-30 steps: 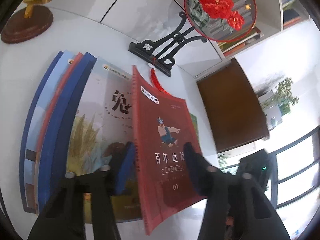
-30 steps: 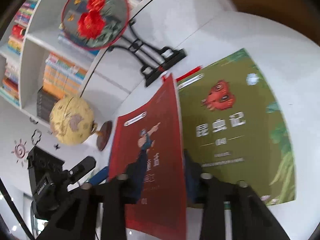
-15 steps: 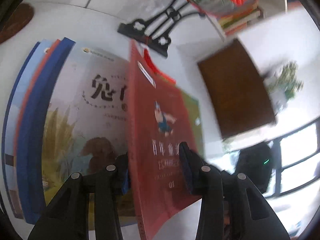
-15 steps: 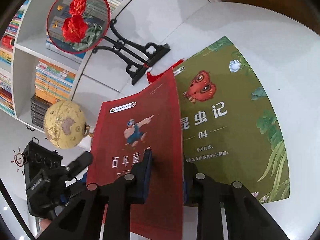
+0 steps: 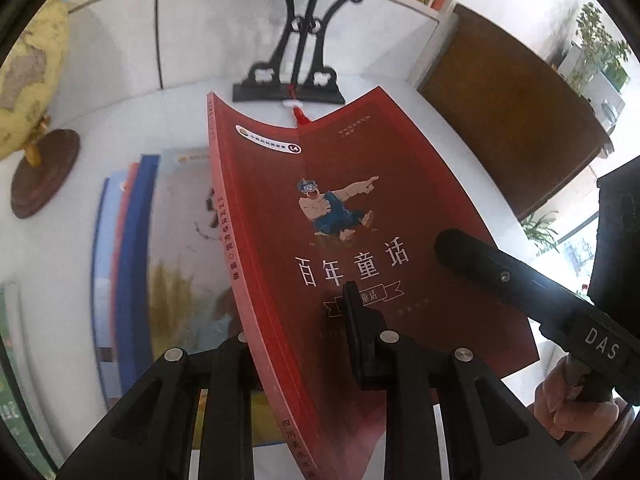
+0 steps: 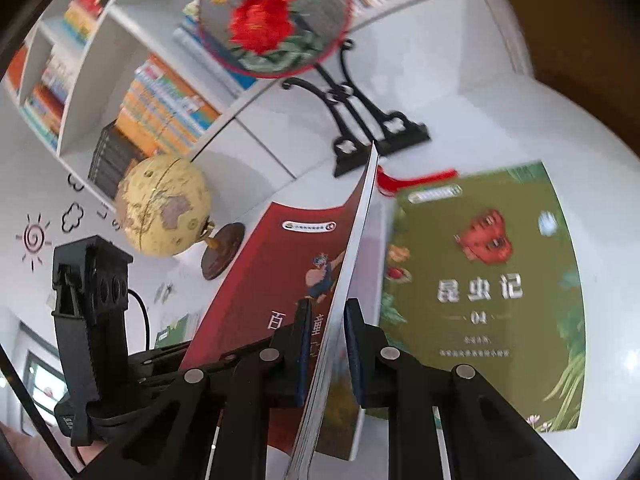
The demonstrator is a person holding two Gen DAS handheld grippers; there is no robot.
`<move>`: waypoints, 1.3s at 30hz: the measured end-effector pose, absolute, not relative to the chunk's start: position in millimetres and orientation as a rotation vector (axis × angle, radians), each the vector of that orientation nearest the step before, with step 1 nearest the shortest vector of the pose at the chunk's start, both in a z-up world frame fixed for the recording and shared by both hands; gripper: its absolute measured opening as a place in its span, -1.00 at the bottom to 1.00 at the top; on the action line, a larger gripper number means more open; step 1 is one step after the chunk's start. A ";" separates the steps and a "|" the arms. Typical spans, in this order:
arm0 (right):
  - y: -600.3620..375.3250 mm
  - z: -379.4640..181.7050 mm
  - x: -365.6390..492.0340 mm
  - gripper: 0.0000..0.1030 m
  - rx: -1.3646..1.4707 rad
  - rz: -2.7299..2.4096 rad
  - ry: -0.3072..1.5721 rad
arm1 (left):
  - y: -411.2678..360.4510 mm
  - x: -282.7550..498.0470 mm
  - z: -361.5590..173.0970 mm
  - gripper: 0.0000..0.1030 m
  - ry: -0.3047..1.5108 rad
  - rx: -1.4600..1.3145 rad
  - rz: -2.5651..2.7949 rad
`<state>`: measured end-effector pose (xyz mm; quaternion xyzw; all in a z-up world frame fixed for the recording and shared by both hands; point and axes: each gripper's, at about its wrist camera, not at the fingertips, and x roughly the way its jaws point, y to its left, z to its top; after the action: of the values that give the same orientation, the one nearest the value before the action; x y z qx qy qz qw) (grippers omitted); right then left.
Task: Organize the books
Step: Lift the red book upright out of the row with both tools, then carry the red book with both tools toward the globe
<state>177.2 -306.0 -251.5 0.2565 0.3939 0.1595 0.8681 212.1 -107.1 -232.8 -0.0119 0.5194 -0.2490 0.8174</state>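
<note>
Left wrist view: above the white table (image 5: 408, 92), a red book (image 5: 340, 208) titled 百年童话 is held tilted, in front of the black fan stand (image 5: 288, 88), its cover bowed. Only this view shows the fanned blue-edged books (image 5: 136, 240) left of it and "DAS" on the right gripper (image 5: 444, 240). The right wrist view alone shows the green book (image 6: 480, 288) 昆虫记 04 lying flat at right. Both the left gripper (image 5: 296, 320) and the right gripper (image 6: 326, 320) have just been closing and pinch the red book.
</note>
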 end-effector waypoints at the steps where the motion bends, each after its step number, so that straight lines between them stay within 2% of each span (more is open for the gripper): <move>1: -304.4 -248.7 177.7 -0.67 0.530 0.337 0.822 | -106.0 211.9 -229.0 -0.60 1.096 -0.021 -0.527; 39: -253.5 -101.1 120.6 -0.67 0.423 0.402 0.608 | -44.6 147.7 -94.0 -0.60 0.788 -0.074 -0.495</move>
<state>120.6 -253.5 -101.1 0.2051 0.2949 0.1952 0.9126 147.7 -44.6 -94.0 -0.0359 0.3797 -0.2384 0.8931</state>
